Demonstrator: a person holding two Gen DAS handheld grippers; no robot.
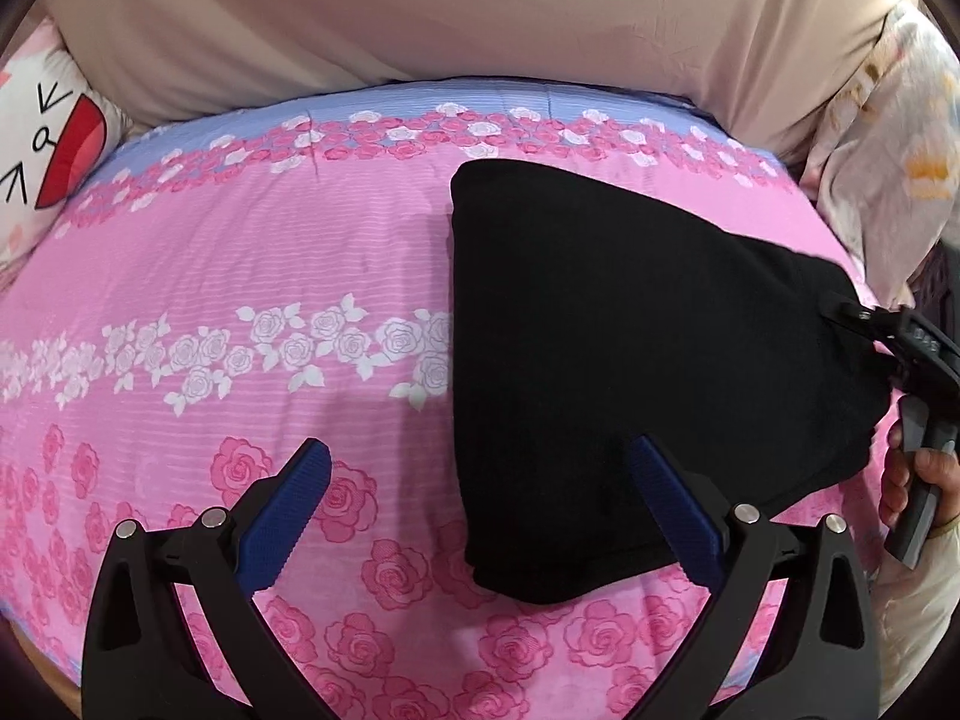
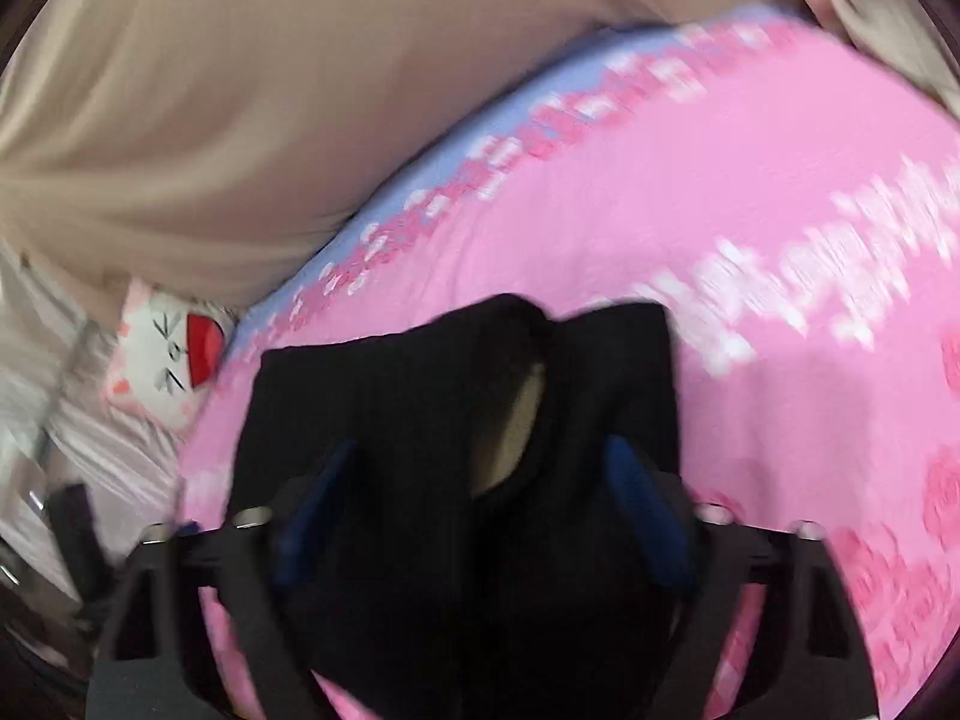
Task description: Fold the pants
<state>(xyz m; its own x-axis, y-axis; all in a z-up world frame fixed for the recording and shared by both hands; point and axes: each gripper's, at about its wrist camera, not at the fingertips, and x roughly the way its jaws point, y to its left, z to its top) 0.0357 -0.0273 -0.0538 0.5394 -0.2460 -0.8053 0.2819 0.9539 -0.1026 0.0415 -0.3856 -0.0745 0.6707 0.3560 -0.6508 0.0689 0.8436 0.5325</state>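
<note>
- Bedding: pink bedspread (image 1: 240, 252) with rose print, blue band along its far edge; beige fabric (image 1: 420, 6) bunched up behind it; cartoon-cat pillow (image 1: 42, 144) at the far left; pale floral pillow (image 1: 894, 150) at the far right
- Pants (image 1: 630, 360): black, folded into a thick wedge on the right half of the bedspread; near end lies flat on the sheet; far-right corner is pulled up and out toward the right
- Left gripper (image 1: 480, 468): fingers spread wide, nothing between the pads; left blue pad (image 1: 288, 510) is over bare bedspread, right blue pad (image 1: 672, 504) is at the near edge of the pants; contact there unclear
- Right gripper (image 1: 840, 306): seen from the left wrist, its tips are at the raised far-right corner of the pants, fabric bunched at them; a hand (image 1: 918, 480) grips its handle at the right edge
- Right wrist view is motion-blurred; black pants (image 2: 420, 420) fill the space between the blue pads (image 2: 636, 480) of the right gripper (image 2: 480, 474); fingers fairly narrow; fabric is bunched in two lobes with a gap between them; looks like a grip on the cloth, pad contact itself is blurred
- Same view: cat pillow (image 2: 168, 372) at far left; bedspread (image 2: 780, 192) runs off to the right
</note>
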